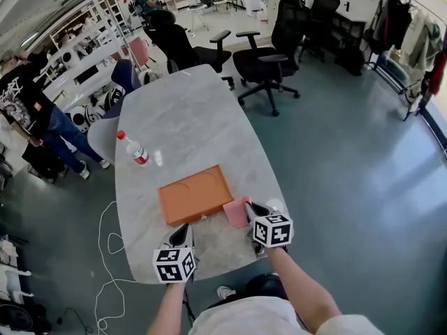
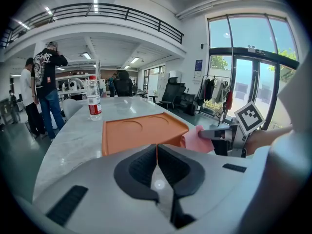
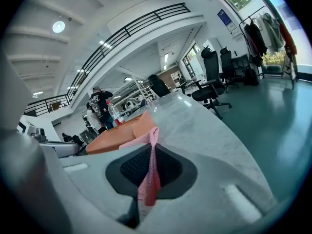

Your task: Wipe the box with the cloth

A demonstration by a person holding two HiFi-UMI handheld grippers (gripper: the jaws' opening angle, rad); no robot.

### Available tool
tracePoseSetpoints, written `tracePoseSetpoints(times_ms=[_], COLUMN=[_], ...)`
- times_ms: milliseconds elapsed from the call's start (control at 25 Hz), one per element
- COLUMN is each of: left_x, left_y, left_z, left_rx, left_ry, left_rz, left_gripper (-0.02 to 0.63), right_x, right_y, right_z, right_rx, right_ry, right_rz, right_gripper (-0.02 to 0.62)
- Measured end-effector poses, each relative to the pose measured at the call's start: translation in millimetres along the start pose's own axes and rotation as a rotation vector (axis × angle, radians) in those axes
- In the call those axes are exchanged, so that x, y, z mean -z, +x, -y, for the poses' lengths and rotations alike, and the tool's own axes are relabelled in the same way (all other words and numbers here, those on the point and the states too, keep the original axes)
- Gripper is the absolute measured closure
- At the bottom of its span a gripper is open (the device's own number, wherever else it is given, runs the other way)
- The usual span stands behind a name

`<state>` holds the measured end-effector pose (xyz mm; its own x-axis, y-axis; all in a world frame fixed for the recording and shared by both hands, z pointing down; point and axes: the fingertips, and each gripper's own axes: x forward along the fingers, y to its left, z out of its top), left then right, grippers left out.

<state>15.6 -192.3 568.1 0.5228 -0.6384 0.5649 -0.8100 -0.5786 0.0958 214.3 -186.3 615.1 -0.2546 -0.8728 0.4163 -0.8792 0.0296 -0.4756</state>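
A flat orange box point(image 1: 194, 195) with two round recesses lies on the marble table point(image 1: 188, 110). At its right front corner hangs a pink cloth point(image 1: 236, 211), and my right gripper point(image 1: 252, 209) is shut on it. In the right gripper view the cloth point(image 3: 150, 165) runs pinched between the pads, with the box point(image 3: 117, 133) just ahead. My left gripper point(image 1: 183, 232) hovers at the box's near edge, jaws shut with nothing held. From the left gripper view, the box point(image 2: 141, 129) lies straight in front of the left gripper point(image 2: 157, 148), and the cloth point(image 2: 196, 141) and right gripper point(image 2: 218, 133) are to the right.
A water bottle point(image 1: 134, 149) with a red cap stands on the table beyond the box's far left corner. Office chairs point(image 1: 269, 58) crowd the table's far end. A person point(image 1: 28, 110) stands at the left. A white cable point(image 1: 108, 239) lies on the floor by the table.
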Motion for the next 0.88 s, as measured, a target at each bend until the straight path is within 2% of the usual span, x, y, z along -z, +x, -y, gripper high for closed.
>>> tracePoseSetpoints(times_ms=[160, 400, 880], left_x=[-4.7, -17.1, -28.5], left_y=[3.6, -4.3, -45.6], left_z=[4.6, -0.1, -41.4], left_rx=[0.011, 0.026, 0.019], left_ry=[-0.003, -0.010, -0.017], left_rz=[0.010, 0.044, 0.124], left_gripper=[0.591, 0.591, 0.591], right_x=[-7.1, -20.5, -55.7], right_y=[-8.9, -27.9, -46.8], right_z=[-3.1, -39.0, -108.0], right_rx=[-0.021, -0.071, -0.098], right_ry=[-0.016, -0.074, -0.179], right_rz=[0.014, 0.041, 0.134], right_gripper=[0.580, 0.580, 0.580])
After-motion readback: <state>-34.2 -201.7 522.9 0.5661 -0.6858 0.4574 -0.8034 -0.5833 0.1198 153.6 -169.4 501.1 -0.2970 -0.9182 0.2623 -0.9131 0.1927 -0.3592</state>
